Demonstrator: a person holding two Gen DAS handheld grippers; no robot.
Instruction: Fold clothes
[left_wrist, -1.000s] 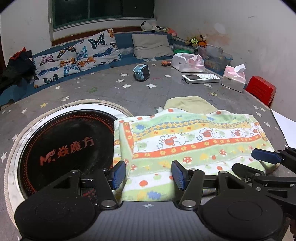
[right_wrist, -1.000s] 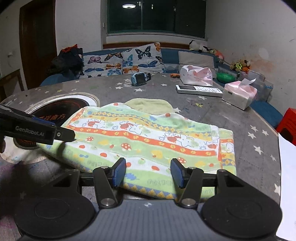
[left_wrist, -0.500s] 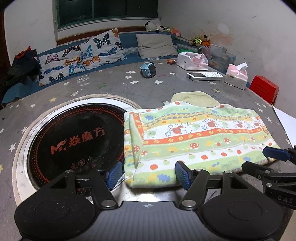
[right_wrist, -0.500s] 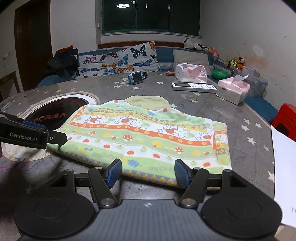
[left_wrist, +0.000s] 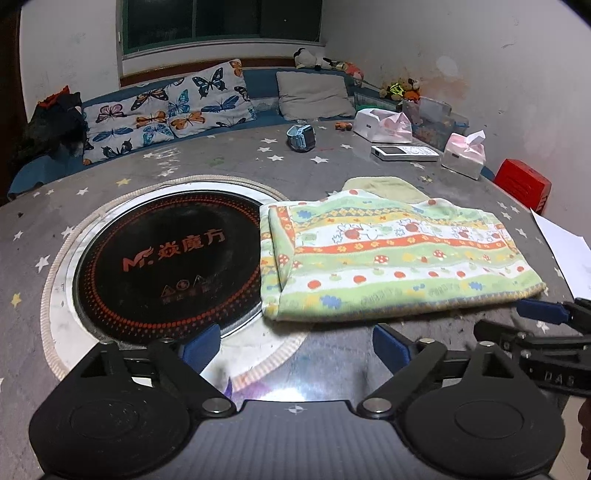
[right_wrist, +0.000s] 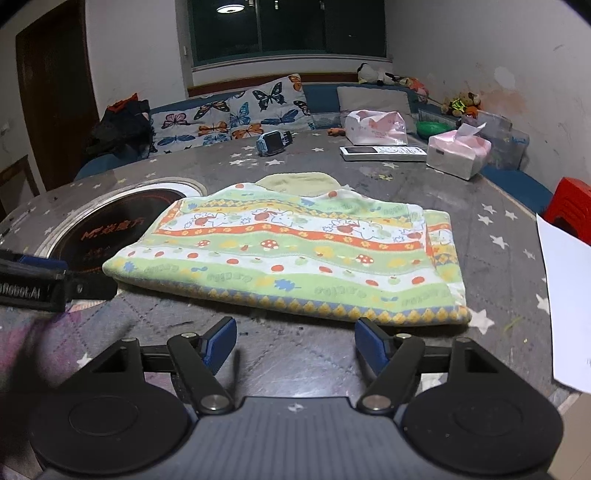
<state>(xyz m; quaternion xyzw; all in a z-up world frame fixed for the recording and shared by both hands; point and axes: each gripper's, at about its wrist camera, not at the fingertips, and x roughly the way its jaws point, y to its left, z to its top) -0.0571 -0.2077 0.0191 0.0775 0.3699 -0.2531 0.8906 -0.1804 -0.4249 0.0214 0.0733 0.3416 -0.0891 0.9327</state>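
A folded green, white and orange patterned cloth (left_wrist: 391, 258) lies flat on the grey star-print table; it also shows in the right wrist view (right_wrist: 295, 254). A plain pale yellow-green cloth (left_wrist: 384, 186) pokes out behind it. My left gripper (left_wrist: 295, 349) is open and empty, just short of the cloth's near left corner. My right gripper (right_wrist: 295, 343) is open and empty, just short of the cloth's near edge. The right gripper's blue fingertips (left_wrist: 539, 312) show at the right of the left wrist view.
A round black induction hob (left_wrist: 166, 258) is set in the table left of the cloth. A blue watch (left_wrist: 301, 137), tissue boxes (left_wrist: 463, 155), a white remote (left_wrist: 404, 152) stand at the back. White paper (right_wrist: 565, 295) lies at the right edge. A red stool (left_wrist: 522, 184) stands beyond.
Both grippers have drawn back from the cloth toward the table's near edge and opened wider. The cloth now lies free on the table.
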